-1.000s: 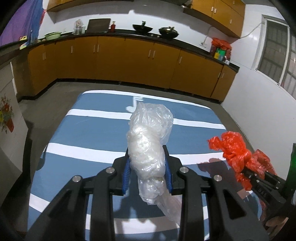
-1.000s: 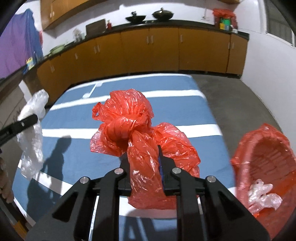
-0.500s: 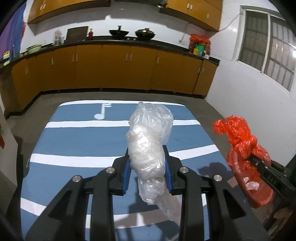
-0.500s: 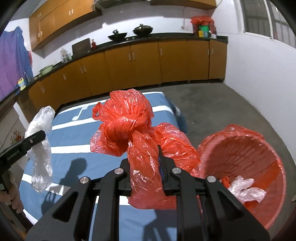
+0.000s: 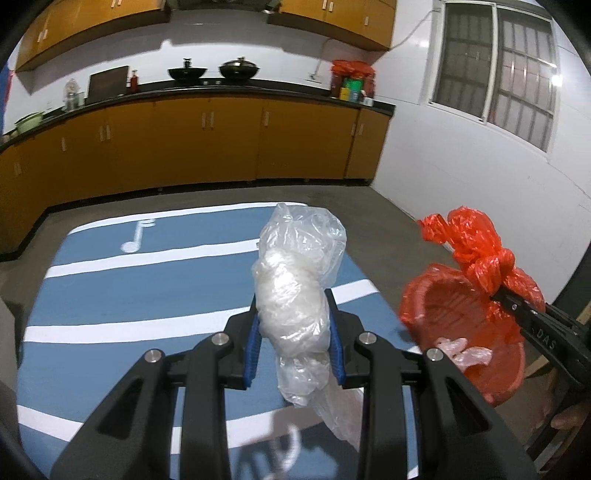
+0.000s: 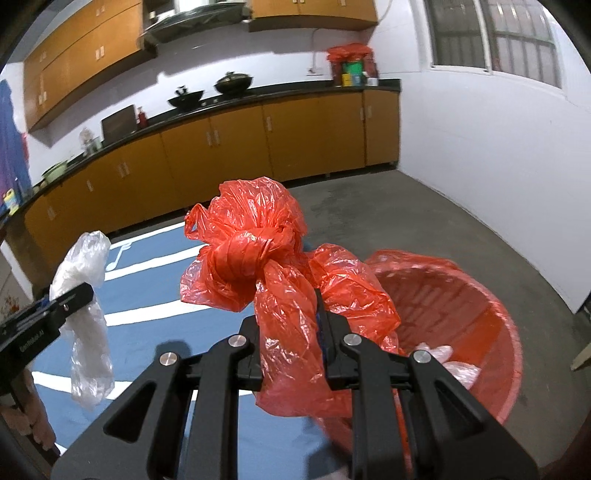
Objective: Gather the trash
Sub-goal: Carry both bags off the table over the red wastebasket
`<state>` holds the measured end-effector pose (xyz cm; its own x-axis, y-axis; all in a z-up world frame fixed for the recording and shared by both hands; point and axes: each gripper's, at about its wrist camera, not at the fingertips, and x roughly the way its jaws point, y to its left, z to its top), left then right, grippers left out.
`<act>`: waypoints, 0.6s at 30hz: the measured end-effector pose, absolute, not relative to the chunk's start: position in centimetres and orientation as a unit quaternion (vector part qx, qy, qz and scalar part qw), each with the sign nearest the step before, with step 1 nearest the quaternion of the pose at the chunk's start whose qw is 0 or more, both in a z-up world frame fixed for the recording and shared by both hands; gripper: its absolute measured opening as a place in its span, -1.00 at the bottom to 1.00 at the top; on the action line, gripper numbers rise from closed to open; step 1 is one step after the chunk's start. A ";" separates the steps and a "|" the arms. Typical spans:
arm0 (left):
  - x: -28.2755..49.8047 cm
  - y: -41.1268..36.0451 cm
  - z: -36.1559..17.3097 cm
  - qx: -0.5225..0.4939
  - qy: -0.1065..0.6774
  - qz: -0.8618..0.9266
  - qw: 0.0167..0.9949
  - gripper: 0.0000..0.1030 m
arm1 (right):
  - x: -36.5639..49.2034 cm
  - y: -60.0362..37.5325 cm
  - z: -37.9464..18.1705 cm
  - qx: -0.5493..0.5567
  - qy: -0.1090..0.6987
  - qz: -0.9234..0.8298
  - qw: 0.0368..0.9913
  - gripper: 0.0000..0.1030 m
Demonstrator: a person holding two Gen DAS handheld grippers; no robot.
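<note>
place: home kitchen, plain & a bit bare
base units: long run of orange-brown cabinets w/ small handles, straight ahead of the claw, wrapping round to its left
worktop: dark counter on top of them
cookware: two black woks w/ lids on the counter, ahead & above the claw
other counter bits: red bottle, green bowl far left, jars & tins under red plastic, up-right
wall units: same orange upper cabinets overhead
window: barred window in white wall, up-right of the claw
floor: grey concrete beyond the claw
</note>
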<state>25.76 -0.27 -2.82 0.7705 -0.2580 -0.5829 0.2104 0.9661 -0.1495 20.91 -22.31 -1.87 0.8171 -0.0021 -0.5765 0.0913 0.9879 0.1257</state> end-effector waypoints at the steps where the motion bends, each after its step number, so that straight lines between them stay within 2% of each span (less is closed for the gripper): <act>1: 25.7 -0.9 -2.8 -0.037 0.315 -0.130 0.939 -0.40 | 20.7 -22.7 -1.9 0.077 0.301 -0.029 0.950 -0.65; 18: 25.6 -8.5 -3.4 -0.027 0.326 -0.212 0.921 -0.40 | 18.6 -28.4 -2.5 0.129 0.293 -0.096 0.942 -0.65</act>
<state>25.64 -8.49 -3.35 0.6982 -0.4078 -0.5885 0.3720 0.9089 -0.1884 18.62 -28.43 -2.47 0.8097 -0.1045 -0.5774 0.2563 0.9482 0.1878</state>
